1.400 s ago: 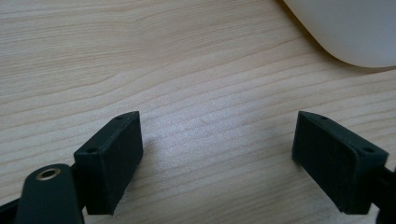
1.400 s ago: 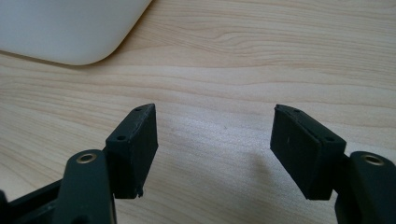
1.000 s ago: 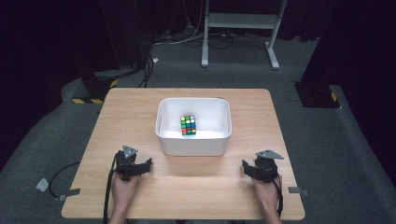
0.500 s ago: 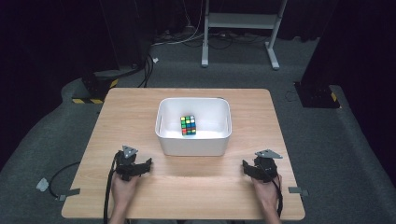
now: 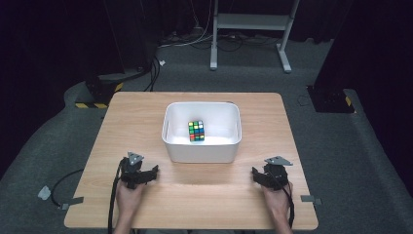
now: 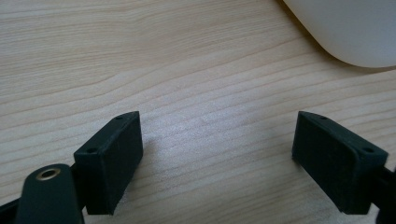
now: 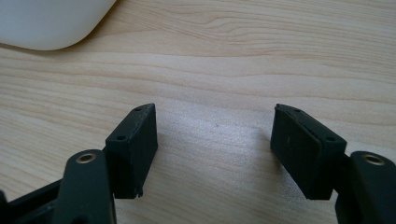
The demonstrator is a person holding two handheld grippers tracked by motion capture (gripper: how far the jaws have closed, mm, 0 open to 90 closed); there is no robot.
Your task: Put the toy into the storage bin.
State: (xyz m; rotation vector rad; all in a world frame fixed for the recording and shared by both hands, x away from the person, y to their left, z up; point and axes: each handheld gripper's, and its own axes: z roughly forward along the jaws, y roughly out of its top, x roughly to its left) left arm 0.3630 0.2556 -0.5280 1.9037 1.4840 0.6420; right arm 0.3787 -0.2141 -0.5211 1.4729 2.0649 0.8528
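Worktop point(image 5: 146, 112): bare wood left, right, far of white tub point(image 5: 202, 151); passage open all round. Tub: sole obstacle, centre, top open, cube point(image 5: 196, 130) inside near left wall. Left tongs point(image 6: 219, 154) and right tongs point(image 7: 215, 149): near edge, well apart, jaws spread over bare wood; tub corner just beyond each.

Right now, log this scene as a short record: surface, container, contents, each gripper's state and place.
surface: wooden table
container: white tub, upright, near the table's middle
contents: one multicoloured puzzle cube on the tub floor
left gripper: open, empty, at the table's near edge, left of the tub, apart from it
right gripper: open, empty, at the table's near edge, right of the tub, apart from it
beyond the table: grey floor, cables, white stand legs
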